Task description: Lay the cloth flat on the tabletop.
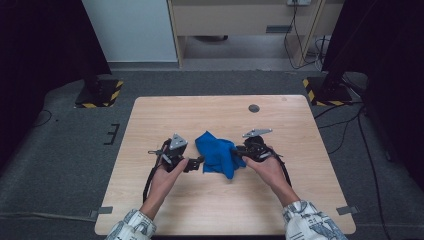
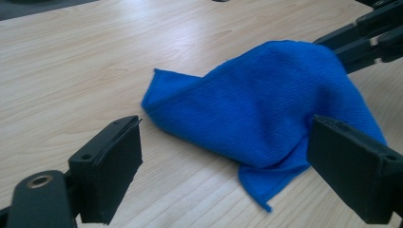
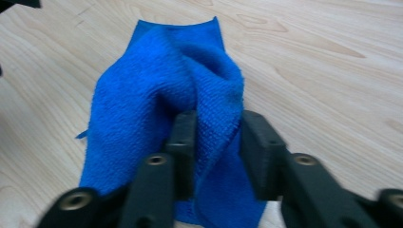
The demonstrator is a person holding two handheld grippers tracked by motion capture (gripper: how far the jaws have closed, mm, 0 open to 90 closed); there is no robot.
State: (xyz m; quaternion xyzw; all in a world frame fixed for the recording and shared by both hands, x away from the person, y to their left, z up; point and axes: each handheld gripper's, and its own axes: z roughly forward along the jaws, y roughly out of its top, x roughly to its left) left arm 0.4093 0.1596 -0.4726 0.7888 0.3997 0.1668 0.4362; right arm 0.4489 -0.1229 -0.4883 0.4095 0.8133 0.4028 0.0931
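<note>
Cloth: my blue cloth (image 1: 216, 154) lies bunched at the middle of the wooden worktop (image 1: 150, 120).
Right gripper (image 3: 214, 142): my jaws pinch a raised fold of it.
Left gripper (image 2: 237, 166): my jaws gape wide beside it, holding nothing.

I see a cloth (image 1: 216, 152) of strong blue colour, with a fine ribbed texture on one side. The tabletop (image 1: 215, 112) is pale wood with light grain lines and has one small dark round spot. The left gripper (image 1: 199, 161) and the right gripper (image 1: 235, 152) are black, each with a grey plate on top. My sleeves (image 1: 131, 226) are white with a dark printed pattern. The floor (image 1: 65, 150) is dark grey.
</note>
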